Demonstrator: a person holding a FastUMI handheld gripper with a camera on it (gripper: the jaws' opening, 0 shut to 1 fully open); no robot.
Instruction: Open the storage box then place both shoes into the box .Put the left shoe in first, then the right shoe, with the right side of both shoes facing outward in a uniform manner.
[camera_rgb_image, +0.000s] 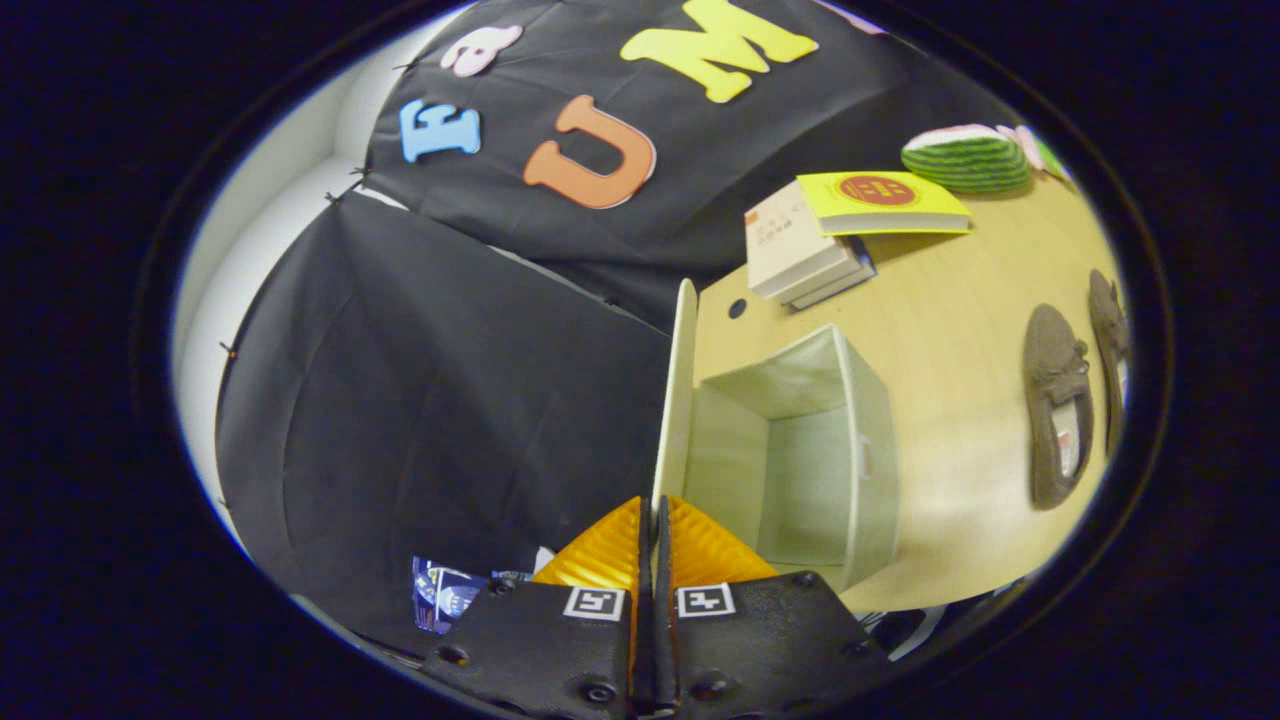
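Observation:
The pale storage box (870, 440) stands on the wooden table with its inside bare and showing. Its lid (680, 390) is swung up and stands on edge along the box's side. My gripper (652, 518) is shut on the near edge of that lid, one finger on each face. Two dark brown shoes lie side by side on the table beyond the box: the nearer shoe (1058, 405) shows its opening and insole, and the farther shoe (1110, 340) lies just past it.
A stack of books (800, 255) with a yellow book (885, 200) on top lies on the table (950, 330) beyond the box. A green striped watermelon-shaped object (965, 160) sits behind the books. The black cloth wall runs close along the lid's side.

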